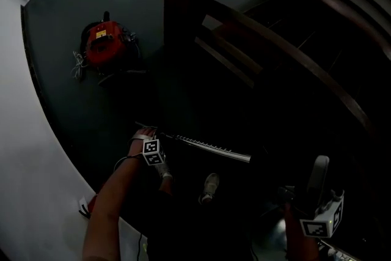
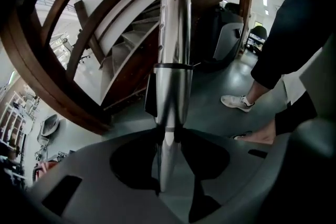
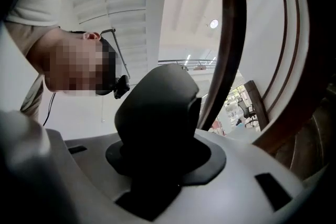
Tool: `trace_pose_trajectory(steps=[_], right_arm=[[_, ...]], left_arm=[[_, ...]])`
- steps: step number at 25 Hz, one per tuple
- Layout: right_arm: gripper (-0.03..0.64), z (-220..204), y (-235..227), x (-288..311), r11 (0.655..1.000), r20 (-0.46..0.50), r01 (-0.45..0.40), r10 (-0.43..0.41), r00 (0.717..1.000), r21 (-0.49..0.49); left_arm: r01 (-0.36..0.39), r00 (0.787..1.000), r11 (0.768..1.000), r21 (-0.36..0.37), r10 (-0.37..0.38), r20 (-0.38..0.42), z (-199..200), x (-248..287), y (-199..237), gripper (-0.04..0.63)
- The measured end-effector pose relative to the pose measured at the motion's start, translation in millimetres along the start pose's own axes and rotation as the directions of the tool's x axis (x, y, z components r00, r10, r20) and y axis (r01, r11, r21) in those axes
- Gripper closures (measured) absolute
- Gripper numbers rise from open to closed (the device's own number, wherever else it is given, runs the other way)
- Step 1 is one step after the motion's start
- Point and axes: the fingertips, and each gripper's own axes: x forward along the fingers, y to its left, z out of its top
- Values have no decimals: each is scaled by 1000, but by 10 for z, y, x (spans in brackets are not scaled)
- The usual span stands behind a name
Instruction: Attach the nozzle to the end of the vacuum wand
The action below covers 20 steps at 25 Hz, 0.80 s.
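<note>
L gripper (image 2: 167, 165): jaws clamped on the silver wand (image 2: 173, 60), which runs out from between them toward the wooden staircase (image 2: 63, 76). R gripper (image 3: 157, 162): jaws closed on the dark nozzle (image 3: 155, 113), rounded body sticking up past the pads. In the head view the wand lies across the middle w/ its free end pointing right. The nozzle is near right, well apart from that end. So by my read the join isn't made yet and the parts are only in hand.

To do it well: line up the nozzle's socket w/ the wand's free end before pushing. Keep both axes the same, else it may jam on the rim. L should hold steady while R does the travel. The shiny tube could slip in the grip, so push along its length, not sideways. Light is poor, so I can't tell which nozzle end is the socket.

Pose: left arm (image 1: 110, 205) reaches in from near left, wrist bent down over the wand. Right hand is low at near right, mostly out of shot, its gripper aimed up toward the ceiling. A red machine (image 1: 104, 46) w/ cords sits far left on the dark floor (image 1: 55, 70), not in play.
</note>
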Motion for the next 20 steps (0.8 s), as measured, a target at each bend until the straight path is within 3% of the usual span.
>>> trace_pose_trajectory(steps=[5, 12, 16, 18, 20], right_arm=[[448, 152, 263, 596, 999, 26, -19, 20, 999, -36], [448, -16, 462, 1016, 998, 44, 33, -35, 998, 47], [448, -326, 294, 900, 990, 8, 121, -120, 993, -79], [448, -793, 157, 957, 987, -47, 159, -160, 986, -13], [448, -1239, 150, 1033, 969, -109, 204, -190, 976, 142]], left_arm=[[-38, 998, 999, -38, 39, 44, -233, -414, 277, 445], [-88, 994, 972, -217, 100, 48, -676, -970, 567, 456], [-112, 991, 957, -267, 126, 34, -831, -1185, 668, 462], [-118, 991, 956, -267, 131, 30, -857, -1219, 742, 463], [-117, 992, 957, -264, 127, 20, -855, -1227, 761, 463]])
